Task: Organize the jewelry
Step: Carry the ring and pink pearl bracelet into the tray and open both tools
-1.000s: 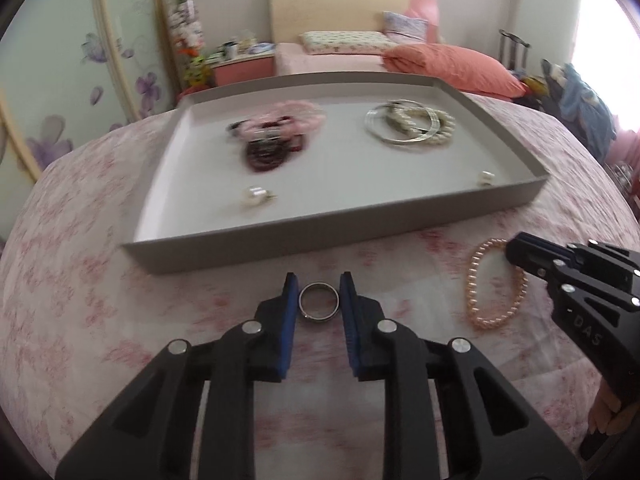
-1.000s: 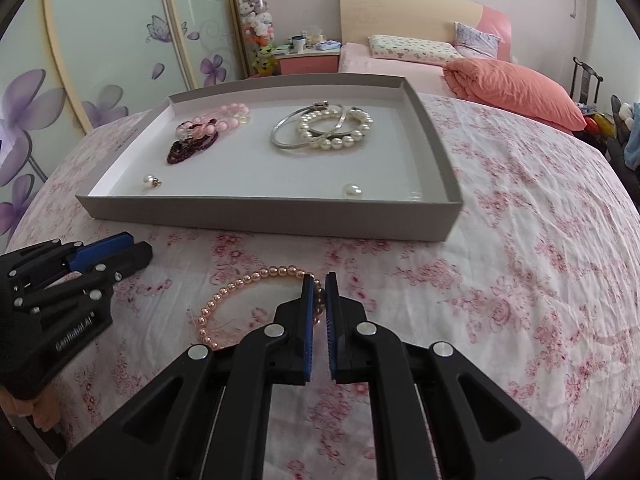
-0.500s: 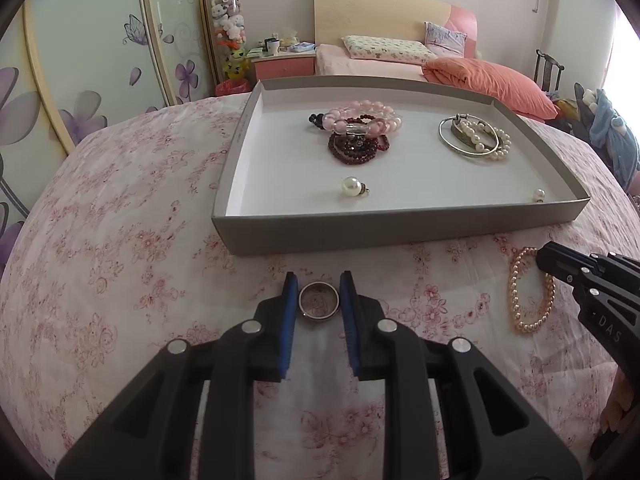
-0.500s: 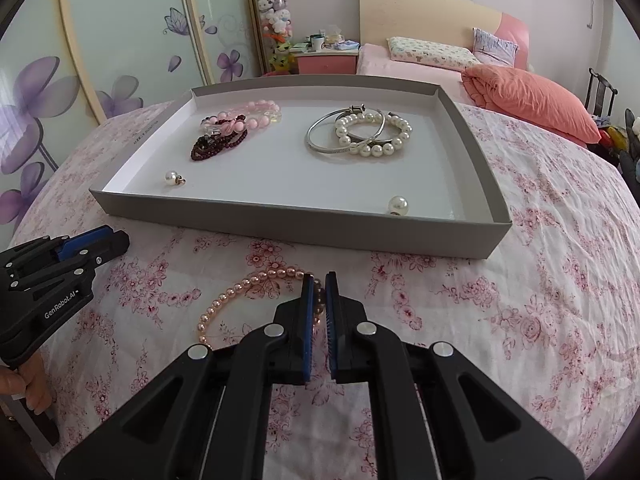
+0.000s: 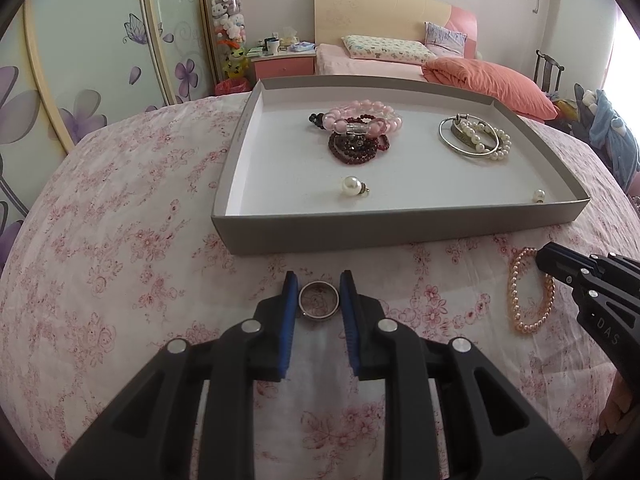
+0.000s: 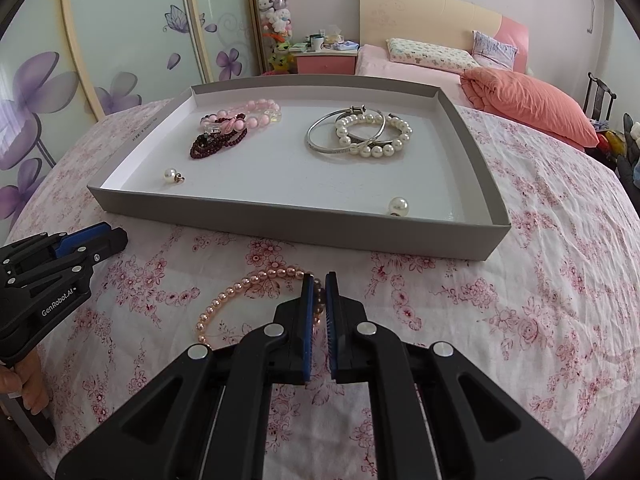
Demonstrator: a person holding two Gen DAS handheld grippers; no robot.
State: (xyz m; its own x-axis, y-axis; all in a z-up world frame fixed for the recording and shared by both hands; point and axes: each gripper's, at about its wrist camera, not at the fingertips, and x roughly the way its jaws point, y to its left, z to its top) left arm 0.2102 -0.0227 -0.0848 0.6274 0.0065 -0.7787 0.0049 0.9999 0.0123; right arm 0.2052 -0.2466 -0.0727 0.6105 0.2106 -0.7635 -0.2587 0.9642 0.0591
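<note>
My left gripper [image 5: 319, 280] is shut on a silver ring [image 5: 319, 299], held just above the floral cloth in front of the grey tray [image 5: 392, 222]. My right gripper [image 6: 316, 280] is shut on the pink pearl bracelet [image 6: 244, 288], which lies on the cloth in front of the tray [image 6: 296, 228]; the bracelet also shows in the left wrist view [image 5: 516, 292]. The tray holds a pink bead bracelet [image 5: 360, 118], a dark red bracelet [image 5: 354, 148], silver bangles with a white pearl bracelet [image 6: 360, 136] and two loose pearls [image 5: 352, 186] [image 6: 398, 205].
The tray sits on a table with a pink floral cloth [image 5: 120, 240]. A bed with an orange quilt [image 5: 488, 80] stands behind. Flower-printed wardrobe doors [image 6: 100, 40] are on the left. The left gripper also appears in the right wrist view [image 6: 60, 260].
The left gripper has lifted and swung to the left with the ring; the tray now sits further right in its view. The right gripper stays shut on the pearl bracelet.
</note>
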